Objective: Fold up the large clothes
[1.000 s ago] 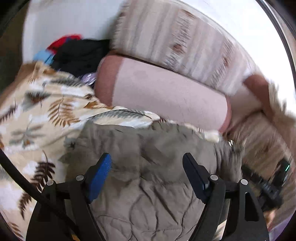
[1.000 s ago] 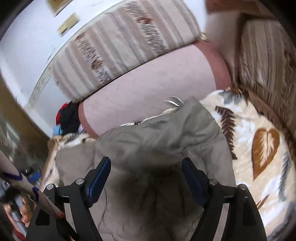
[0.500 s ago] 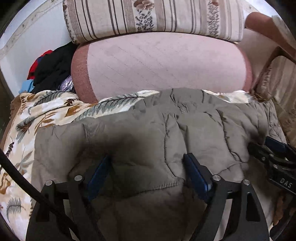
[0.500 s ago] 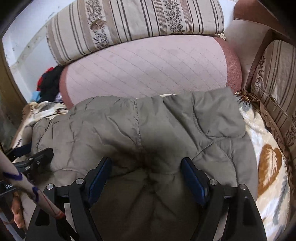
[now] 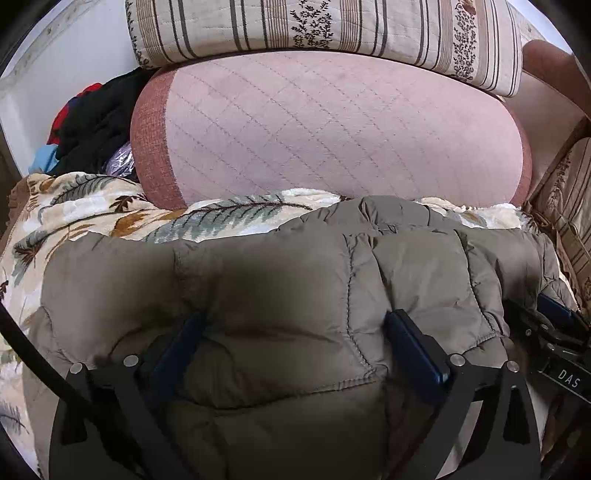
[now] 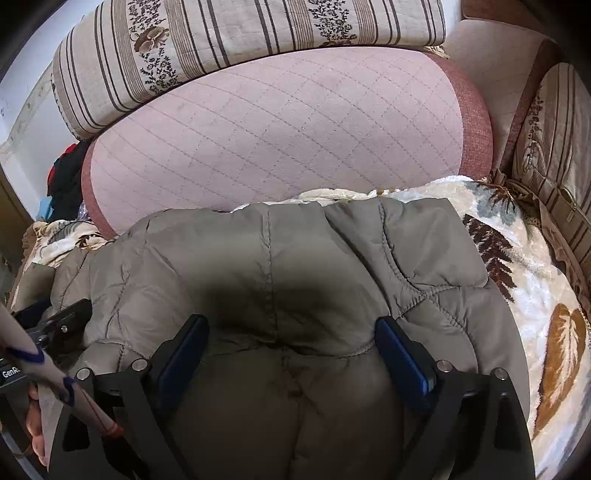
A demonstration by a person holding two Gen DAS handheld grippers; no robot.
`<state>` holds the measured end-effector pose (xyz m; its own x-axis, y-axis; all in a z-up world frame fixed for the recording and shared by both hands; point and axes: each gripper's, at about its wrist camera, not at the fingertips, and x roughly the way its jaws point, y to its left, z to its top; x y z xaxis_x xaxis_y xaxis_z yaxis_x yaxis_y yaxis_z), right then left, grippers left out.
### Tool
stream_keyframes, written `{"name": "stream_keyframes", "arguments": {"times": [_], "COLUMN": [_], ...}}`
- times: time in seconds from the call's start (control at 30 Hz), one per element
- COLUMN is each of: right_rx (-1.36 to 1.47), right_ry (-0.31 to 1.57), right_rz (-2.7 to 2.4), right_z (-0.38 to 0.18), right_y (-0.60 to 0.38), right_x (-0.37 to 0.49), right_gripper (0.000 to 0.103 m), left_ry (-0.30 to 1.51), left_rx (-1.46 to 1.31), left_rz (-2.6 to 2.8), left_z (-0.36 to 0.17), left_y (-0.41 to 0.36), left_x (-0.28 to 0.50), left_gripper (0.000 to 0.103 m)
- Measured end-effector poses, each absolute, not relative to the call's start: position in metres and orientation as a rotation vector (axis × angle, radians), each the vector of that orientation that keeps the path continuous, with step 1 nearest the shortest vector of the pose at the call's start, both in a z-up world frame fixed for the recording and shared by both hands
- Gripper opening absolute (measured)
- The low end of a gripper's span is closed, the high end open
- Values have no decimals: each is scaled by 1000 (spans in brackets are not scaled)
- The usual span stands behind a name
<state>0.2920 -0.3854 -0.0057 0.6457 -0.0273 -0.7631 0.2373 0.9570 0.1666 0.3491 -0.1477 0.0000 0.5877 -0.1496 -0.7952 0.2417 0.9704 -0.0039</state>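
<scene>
Both the left tongs and the right tongs stand apart, pressed side by side into the folded olive quilted jacket, whose long axis runs left to right across the leaf-print blanket before the pink cushion.

The quilted jacket hides the left gripper's blue fingertips.

pink quilted cushion under striped cushion; white wall, probably.
</scene>
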Motion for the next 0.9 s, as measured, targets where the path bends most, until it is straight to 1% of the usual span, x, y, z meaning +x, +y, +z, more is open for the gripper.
{"name": "stream_keyframes", "arguments": {"times": [0.17, 0.33, 0.43, 0.53, 0.6, 0.9], "right_rx": [247, 177, 177, 210, 238, 308], "right_ry": [840, 784, 773, 831, 862, 804], "right_rz": [-173, -172, -185, -207, -227, -200], "right_z": [18, 46, 45, 27, 18, 56], "right_y": [-381, -367, -365, -372, -376, -374], "right_x": [274, 220, 191, 179, 173, 112], "right_gripper": [95, 95, 95, 95, 94, 93], "left_ry": [901, 831, 810, 886, 915, 820], "left_rx": [87, 85, 88, 111, 112, 51], "left_rz": [-240, -246, -218, -133, -107, -117], "left_z": [27, 57, 52, 22, 12, 58], "left_y": [-136, -107, -83, -60, -49, -18], "left_x": [323, 273, 247, 241, 239, 175], "left_gripper": [100, 100, 100, 100, 100, 100]}}
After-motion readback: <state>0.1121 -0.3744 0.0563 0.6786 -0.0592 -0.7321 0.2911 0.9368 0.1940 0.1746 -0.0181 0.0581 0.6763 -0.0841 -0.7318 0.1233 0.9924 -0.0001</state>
